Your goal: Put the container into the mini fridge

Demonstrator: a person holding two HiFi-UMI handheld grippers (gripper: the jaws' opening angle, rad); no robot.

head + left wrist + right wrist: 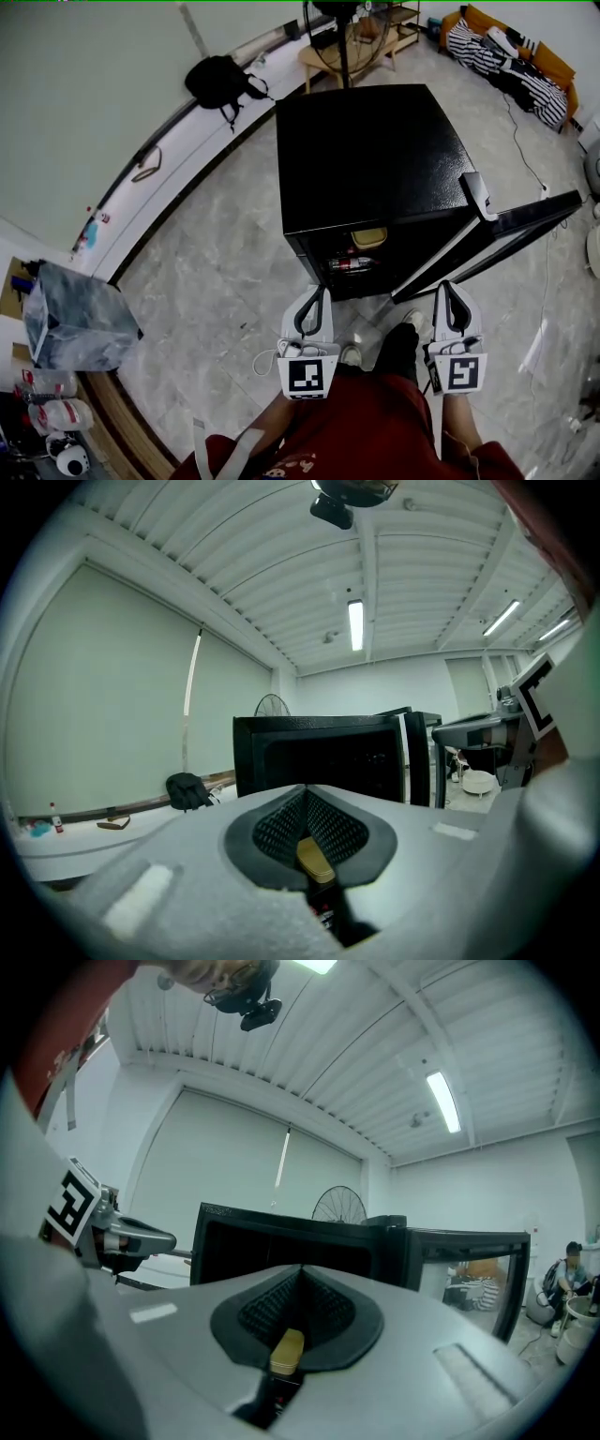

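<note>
A black mini fridge [366, 150] stands on the marble floor with its door [497, 244] swung open to the right. On its upper shelf sits a container with a yellow lid [368, 237], and a red can [350, 264] lies on the shelf below. My left gripper [317, 292] hangs just in front of the fridge's opening, jaws shut and empty. My right gripper [448, 287] is level with it, by the door's lower edge, also shut and empty. In the left gripper view the jaws [307, 789] meet, and the yellow lid [314, 860] shows through the gap beneath. The right gripper view shows shut jaws [302, 1269] and the lid [287, 1349].
A black backpack [217, 80] lies by the curved wall ledge. A standing fan [342, 28] and a wooden table stand behind the fridge. A silvery bag [75, 314] sits at the left. Striped clothes [506, 56] lie on a couch at the far right. My shoes [412, 323] are below the door.
</note>
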